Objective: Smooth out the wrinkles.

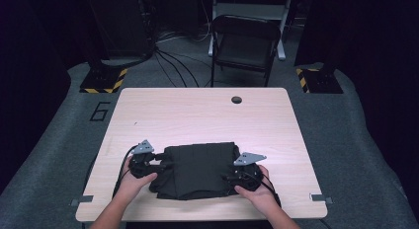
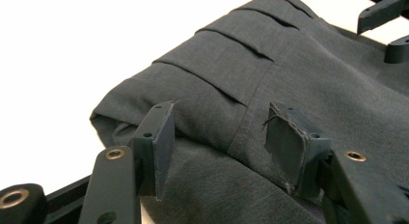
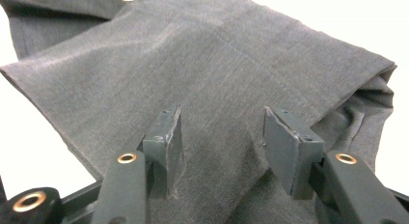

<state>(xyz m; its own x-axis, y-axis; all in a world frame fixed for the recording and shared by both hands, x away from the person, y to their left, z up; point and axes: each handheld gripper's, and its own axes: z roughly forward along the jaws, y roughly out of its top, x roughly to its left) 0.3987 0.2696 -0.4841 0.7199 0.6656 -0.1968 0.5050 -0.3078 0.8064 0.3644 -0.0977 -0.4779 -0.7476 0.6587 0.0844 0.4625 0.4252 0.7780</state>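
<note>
Garment [image 1: 200, 170] dark, folded on wooden table [image 1: 197, 115], left claw [image 2: 219, 142] spread, right claw [image 3: 222, 147] spread, both over cloth.

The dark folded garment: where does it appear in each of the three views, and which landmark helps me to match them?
High view: the dark folded garment lies at the table's near edge, between both hands.
Left gripper view: it runs from centre to the right, pleats uppermost.
Right gripper view: it spreads across the middle.
Shared landmark: the pale table under the garment.
</note>
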